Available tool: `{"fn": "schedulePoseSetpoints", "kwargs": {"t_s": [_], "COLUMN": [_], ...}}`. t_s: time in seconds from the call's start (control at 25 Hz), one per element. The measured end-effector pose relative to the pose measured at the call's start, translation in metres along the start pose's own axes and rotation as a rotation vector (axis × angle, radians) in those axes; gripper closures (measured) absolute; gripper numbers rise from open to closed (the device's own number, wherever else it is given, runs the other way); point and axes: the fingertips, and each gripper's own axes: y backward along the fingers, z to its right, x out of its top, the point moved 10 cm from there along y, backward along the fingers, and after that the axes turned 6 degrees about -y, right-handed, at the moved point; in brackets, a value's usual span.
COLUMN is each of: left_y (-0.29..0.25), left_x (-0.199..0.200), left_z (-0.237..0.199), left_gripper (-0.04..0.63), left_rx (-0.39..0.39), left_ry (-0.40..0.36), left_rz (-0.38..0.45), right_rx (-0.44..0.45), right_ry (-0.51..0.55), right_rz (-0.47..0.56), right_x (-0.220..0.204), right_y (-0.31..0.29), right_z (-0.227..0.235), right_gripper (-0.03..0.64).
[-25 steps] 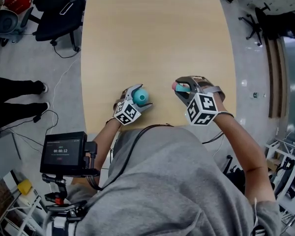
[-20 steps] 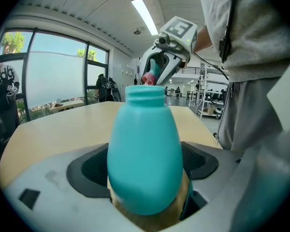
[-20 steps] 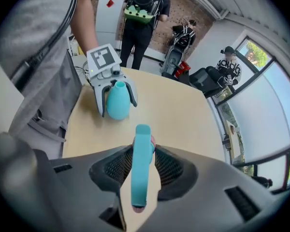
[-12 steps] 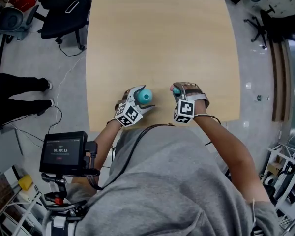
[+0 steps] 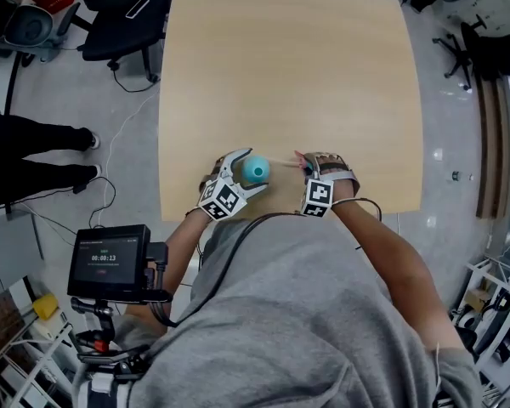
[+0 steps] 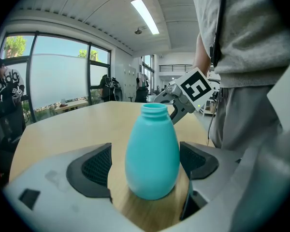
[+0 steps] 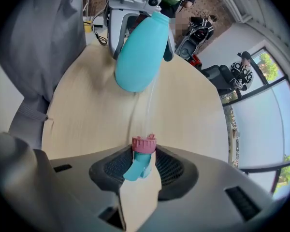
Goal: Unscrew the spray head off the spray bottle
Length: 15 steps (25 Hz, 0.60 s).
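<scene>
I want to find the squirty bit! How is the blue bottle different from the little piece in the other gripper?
The bottle is big and egg-shaped; the spray head is small. The bottle is all teal; the spray head has a pink collar. The bottle's neck is open, in the left gripper; the spray head is off, in the right gripper. Both are at least partly teal.
</scene>
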Motion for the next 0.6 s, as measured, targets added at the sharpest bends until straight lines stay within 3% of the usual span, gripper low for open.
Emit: {"fn": "schedulePoseSetpoints", "kwargs": {"t_s": [0.36, 0.6], "left_y": [0.006, 0.013], "left_x": [-0.012, -0.023], "left_z": [-0.001, 0.000], "left_gripper": [0.176, 0.176], "left_rx": [-0.002, 0.006], "left_ry": [0.016, 0.028], "left_rz": [-0.026, -0.052], "right_rx": [0.071, 0.117], "right_ry": [-0.082, -0.128], "right_rz": [0.022, 0.044], "right_x": [-0.008, -0.013], "right_y": [-0.013, -0.022], "right_z": [-0.009, -0.017], "right_gripper": [0.471, 0.410]}}
